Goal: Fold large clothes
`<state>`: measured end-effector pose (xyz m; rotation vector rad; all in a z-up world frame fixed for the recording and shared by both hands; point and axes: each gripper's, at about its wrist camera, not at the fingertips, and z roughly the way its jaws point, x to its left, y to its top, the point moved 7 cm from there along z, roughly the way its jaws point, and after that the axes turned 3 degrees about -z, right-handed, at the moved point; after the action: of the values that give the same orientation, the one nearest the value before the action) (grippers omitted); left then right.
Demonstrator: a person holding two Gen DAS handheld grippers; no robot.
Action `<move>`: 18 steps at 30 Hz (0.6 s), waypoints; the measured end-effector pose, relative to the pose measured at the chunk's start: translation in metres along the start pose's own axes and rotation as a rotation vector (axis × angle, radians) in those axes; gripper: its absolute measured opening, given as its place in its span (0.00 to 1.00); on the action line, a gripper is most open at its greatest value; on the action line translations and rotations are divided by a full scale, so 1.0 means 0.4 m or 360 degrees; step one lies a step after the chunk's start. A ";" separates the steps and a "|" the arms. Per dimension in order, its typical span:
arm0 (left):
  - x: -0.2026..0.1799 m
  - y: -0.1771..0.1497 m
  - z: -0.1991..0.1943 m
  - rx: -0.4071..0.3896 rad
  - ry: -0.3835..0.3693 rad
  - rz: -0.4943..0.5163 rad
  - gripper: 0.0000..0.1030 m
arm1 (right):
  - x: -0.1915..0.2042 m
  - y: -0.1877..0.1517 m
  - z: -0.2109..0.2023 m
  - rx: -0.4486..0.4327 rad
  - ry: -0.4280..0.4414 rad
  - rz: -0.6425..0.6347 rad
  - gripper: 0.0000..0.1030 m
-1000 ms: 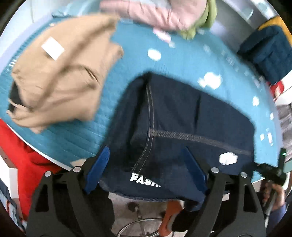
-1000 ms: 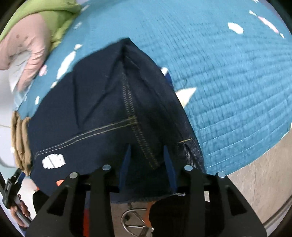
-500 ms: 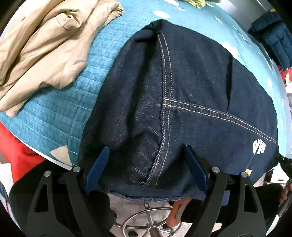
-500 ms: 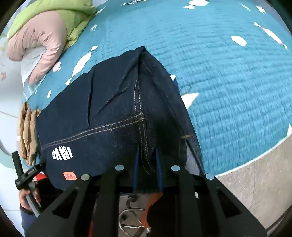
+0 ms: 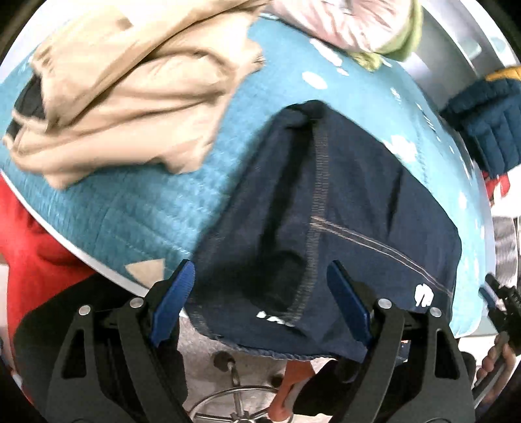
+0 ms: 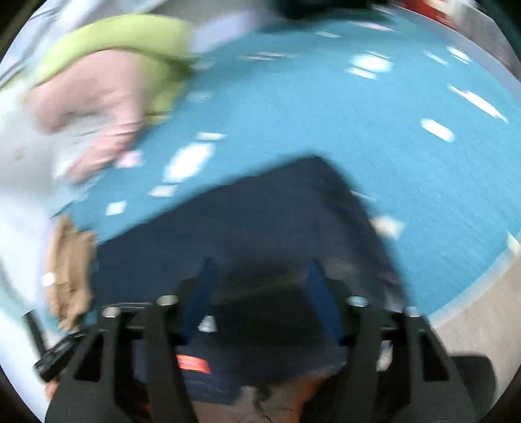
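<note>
I have the dark denim garment (image 5: 325, 227) lying folded on the teal quilted cover (image 5: 130, 208), its near hem hanging over the cover's front edge toward me. A pale double seam crosses the denim, and small white lettering sits close to the hem. My left gripper (image 5: 260, 289) is spread wide, one blue pad on each side of the hem, pinching nothing. My right gripper (image 6: 260, 293) is also spread, its blue pads standing apart over the same denim; that view is heavily blurred, so I cannot tell whether the pads touch the cloth. Left of the denim on the cover lies a crumpled beige jacket (image 5: 130, 91), apart from the denim. Beyond the denim, at the cover's far edge, a pink garment (image 5: 342, 22) lies with a lime-green one (image 5: 403, 42). A navy knit item (image 5: 488, 123) sits off the cover to the denim's right, and red fabric (image 5: 35, 260) shows below the cover's left edge.
</note>
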<state>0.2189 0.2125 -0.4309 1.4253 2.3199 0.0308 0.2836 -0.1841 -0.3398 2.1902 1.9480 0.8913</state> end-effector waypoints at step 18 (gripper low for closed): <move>0.102 -0.025 0.023 0.0018 -0.0141 -0.0228 0.85 | 0.113 0.027 0.406 0.0319 0.0004 0.0066 0.00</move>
<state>0.1978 0.2409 -0.4552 1.2364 2.3460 -0.0856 0.3698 -0.0934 -0.4529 2.3444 2.0831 0.7325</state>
